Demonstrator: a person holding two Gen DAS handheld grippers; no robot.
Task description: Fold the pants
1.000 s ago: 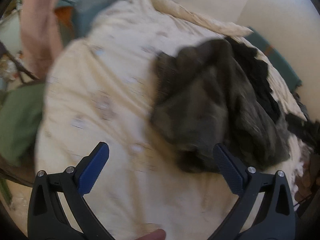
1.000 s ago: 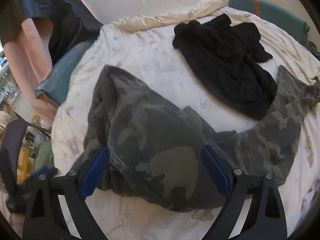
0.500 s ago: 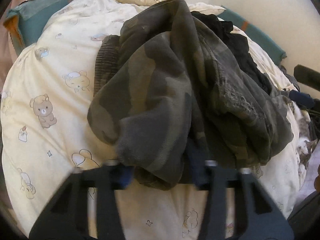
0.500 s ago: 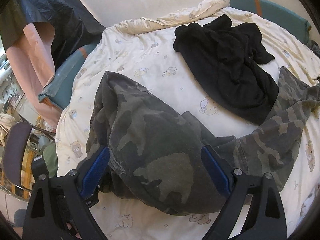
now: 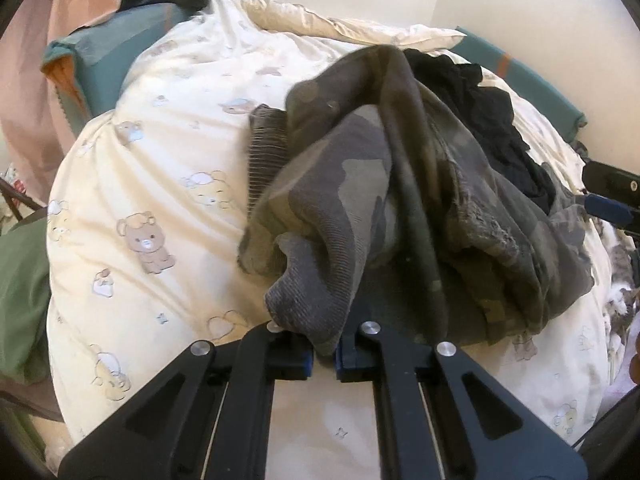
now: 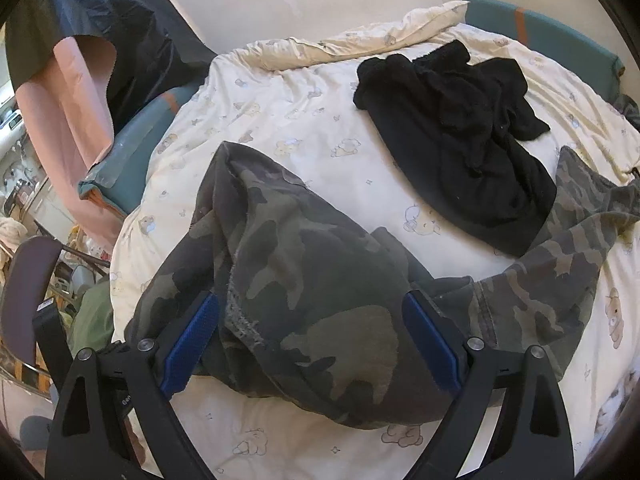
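The left gripper (image 5: pixel 322 354) is clamped on a ribbed cuff of the camouflage pants (image 5: pixel 400 208), heaped at twelve o'clock on the bear-print duvet (image 5: pixel 160 184). The right gripper (image 6: pixel 312 340) stands apart over them; a black garment (image 6: pixel 460 140) lies at one o'clock.

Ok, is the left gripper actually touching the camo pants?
Touching. The left wrist view shows the left gripper shut on a ribbed fold of the camo pants.

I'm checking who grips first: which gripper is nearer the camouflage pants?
Left. The left gripper is shut on the camouflage pants; the right gripper is open, straddling them.
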